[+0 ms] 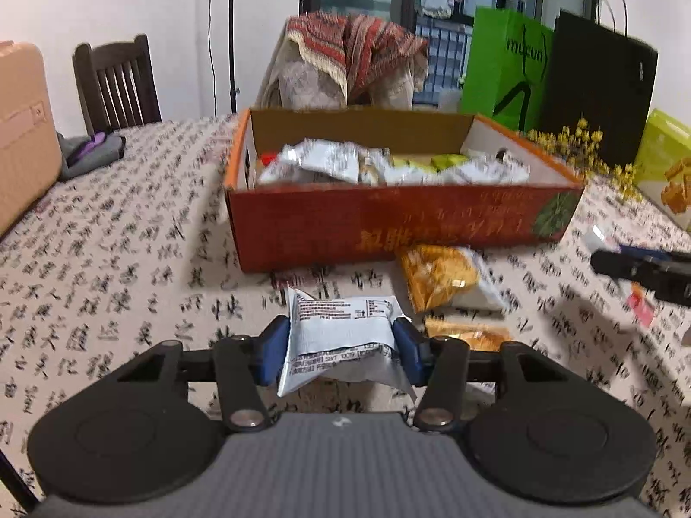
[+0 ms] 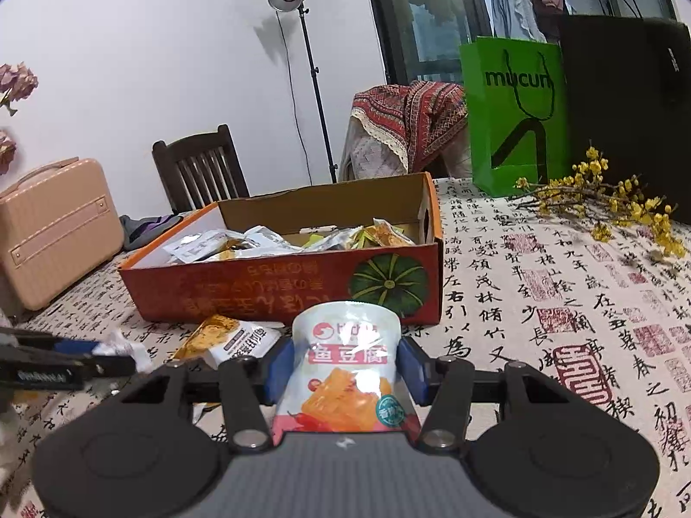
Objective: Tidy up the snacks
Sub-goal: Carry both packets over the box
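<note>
Right wrist: calligraphy tablecloth [image 2: 540,285], white wall [image 2: 151,64]

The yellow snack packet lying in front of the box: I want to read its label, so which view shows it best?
The left wrist view shows the yellow snack packet whole, though blurred. The right wrist view shows it nearer the left gripper, partly hidden by linkage.

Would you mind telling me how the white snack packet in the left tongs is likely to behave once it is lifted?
The white snack packet looks crinkled and thin, so it will probably flop and buckle. It seems light. Its glossy film may slip between the left tongs, whose blue pads pinch only its sides.
</note>
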